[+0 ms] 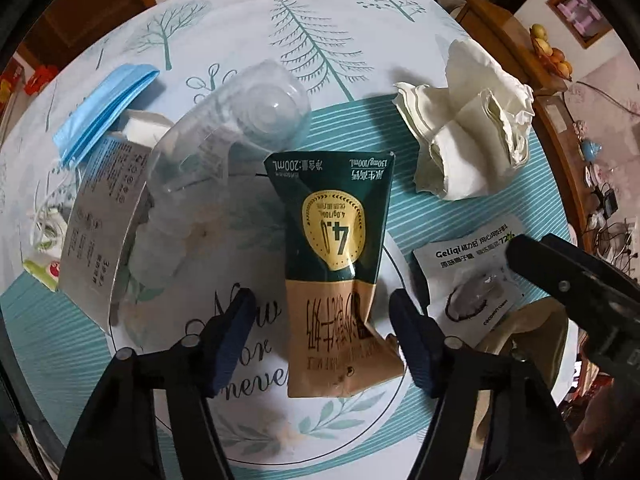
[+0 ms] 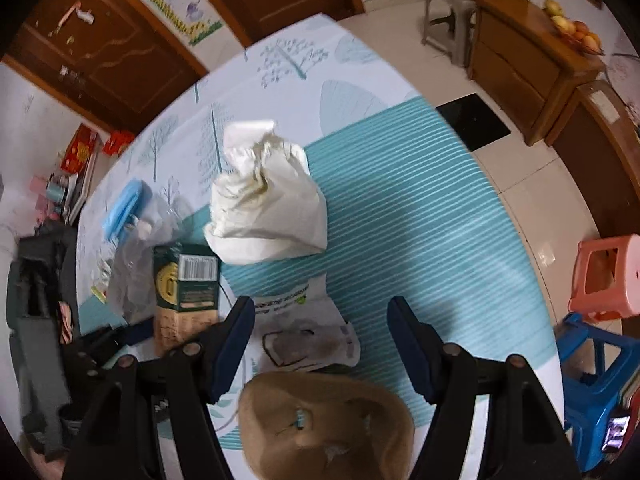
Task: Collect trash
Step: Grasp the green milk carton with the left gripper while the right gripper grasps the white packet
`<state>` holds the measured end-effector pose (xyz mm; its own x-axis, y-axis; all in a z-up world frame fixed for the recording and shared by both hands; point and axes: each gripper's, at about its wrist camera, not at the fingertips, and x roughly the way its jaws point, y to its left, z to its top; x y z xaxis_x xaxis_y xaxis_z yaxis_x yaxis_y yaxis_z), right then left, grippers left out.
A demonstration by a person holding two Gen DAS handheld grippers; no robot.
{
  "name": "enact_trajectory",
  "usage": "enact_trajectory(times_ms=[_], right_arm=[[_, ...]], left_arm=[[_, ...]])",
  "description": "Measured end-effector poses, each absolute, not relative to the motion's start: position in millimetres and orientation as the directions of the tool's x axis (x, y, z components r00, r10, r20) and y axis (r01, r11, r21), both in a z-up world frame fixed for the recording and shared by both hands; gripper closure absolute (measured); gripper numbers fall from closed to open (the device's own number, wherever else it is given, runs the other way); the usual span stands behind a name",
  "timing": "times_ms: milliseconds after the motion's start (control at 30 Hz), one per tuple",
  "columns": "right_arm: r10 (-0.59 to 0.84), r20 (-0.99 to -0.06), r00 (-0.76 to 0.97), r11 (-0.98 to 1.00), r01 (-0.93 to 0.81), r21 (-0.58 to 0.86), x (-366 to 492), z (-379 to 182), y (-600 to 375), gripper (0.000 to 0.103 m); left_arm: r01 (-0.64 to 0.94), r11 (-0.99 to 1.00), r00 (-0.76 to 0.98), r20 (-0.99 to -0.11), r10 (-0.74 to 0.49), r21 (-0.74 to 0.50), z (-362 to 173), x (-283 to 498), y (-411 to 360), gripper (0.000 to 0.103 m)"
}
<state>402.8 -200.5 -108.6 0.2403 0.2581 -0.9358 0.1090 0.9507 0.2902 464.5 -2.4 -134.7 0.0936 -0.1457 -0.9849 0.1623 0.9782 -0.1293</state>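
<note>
I am holding my left gripper (image 1: 322,332) spread wide over the counter (image 1: 400,208), its blue pads standing either side of a green-and-brown milk carton (image 1: 336,264) without touching it. The carton is lying flat and crumpled; its print is facing away from me and reading upside down, but I am making out "200mL", "130mg/100mL" and a large "4.0" on a gold badge. Left of it a clear plastic bottle (image 1: 224,136) is lying on its side, partly covering a grey printed card (image 1: 100,216) whose small text is too fine for me to read. A folded blue face mask (image 1: 108,108) is sitting beyond that, and a wad of crumpled white tissue (image 1: 468,132) is lying to the right. Nearer my right side, a white sachet (image 1: 464,276) is showing "Geliqi" and "72%" with a coconut picture; the other gripper's black arm is cutting off its corner.

My right gripper (image 2: 322,340) is likewise released, jaws apart and holding nothing, hanging above that same sachet (image 2: 308,332), which here is blurred and unreadable. A tan rounded object (image 2: 324,424) below it is smeared by motion and I cannot tell what it is. The carton (image 2: 186,292) is showing a barcode on its side here, and the tissue (image 2: 268,204) is lying further up the teal stripes. The counter's tablecloth lettering is half hidden, reading only "or" and "neve".
</note>
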Motion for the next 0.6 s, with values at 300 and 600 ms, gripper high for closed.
enact_trajectory(times_ms=[300,600], right_arm=[[0.251,-0.939,0.236,0.967,-0.029,0.252,397,-123,-181,0.034],[0.247,-0.934,0.257,0.967,-0.119,0.224,396,-124,-156,0.088]], left_arm=[[0.181,0.974,0.119,-0.98,-0.16,-0.137,-132,462,7,0.063],[0.154,0.975,0.139,-0.974,-0.179,-0.158,-123,447,29,0.064]])
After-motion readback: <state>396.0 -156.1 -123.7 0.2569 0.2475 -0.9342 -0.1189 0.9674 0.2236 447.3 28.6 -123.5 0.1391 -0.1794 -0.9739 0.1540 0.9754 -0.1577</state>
